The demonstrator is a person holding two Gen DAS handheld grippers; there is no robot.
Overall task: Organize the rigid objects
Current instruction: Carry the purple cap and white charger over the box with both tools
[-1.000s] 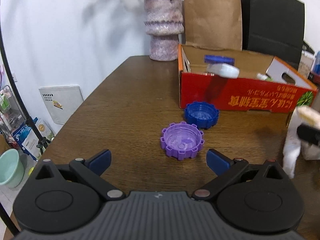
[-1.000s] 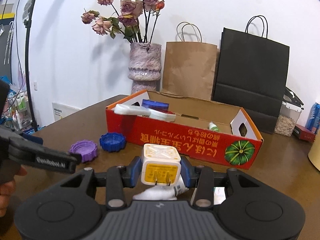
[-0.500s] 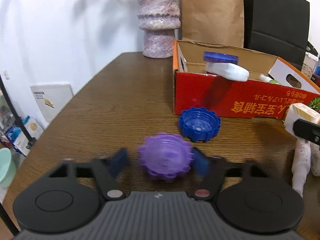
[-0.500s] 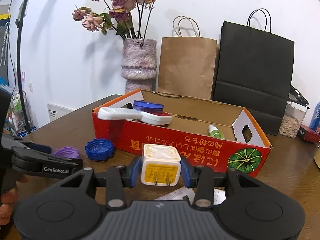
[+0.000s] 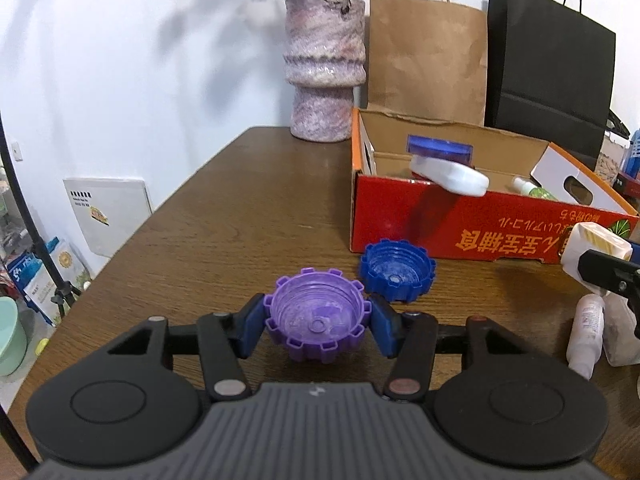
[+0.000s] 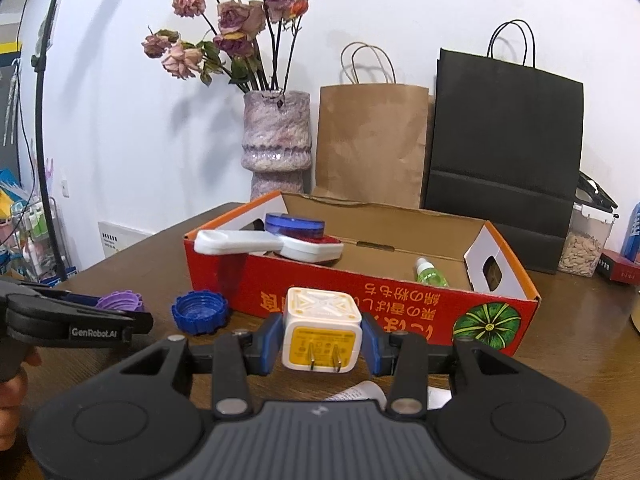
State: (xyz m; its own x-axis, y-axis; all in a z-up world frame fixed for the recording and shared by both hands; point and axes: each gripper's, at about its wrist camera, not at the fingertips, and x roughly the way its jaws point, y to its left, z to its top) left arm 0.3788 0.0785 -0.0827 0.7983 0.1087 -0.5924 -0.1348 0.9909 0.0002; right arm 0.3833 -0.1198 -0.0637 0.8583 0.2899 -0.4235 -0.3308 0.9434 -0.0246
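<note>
Purple and ridged, the cap (image 5: 317, 317) sat open side up, clamped between the blue pads of the left tool (image 5: 316, 326) low over the wooden worktop (image 5: 224, 216), with a blue cap (image 5: 397, 271) just beyond. Only the right wrist view showed the right tool (image 6: 321, 338) pinching a white plug cube (image 6: 321, 330), prongs facing the camera, in front of the red box (image 6: 400, 300).

Left tongs (image 5: 318, 326) clamped on purple cap (image 5: 317, 316); right tongs (image 6: 322, 340) clamped on white charger (image 6: 321, 330), level.
</note>
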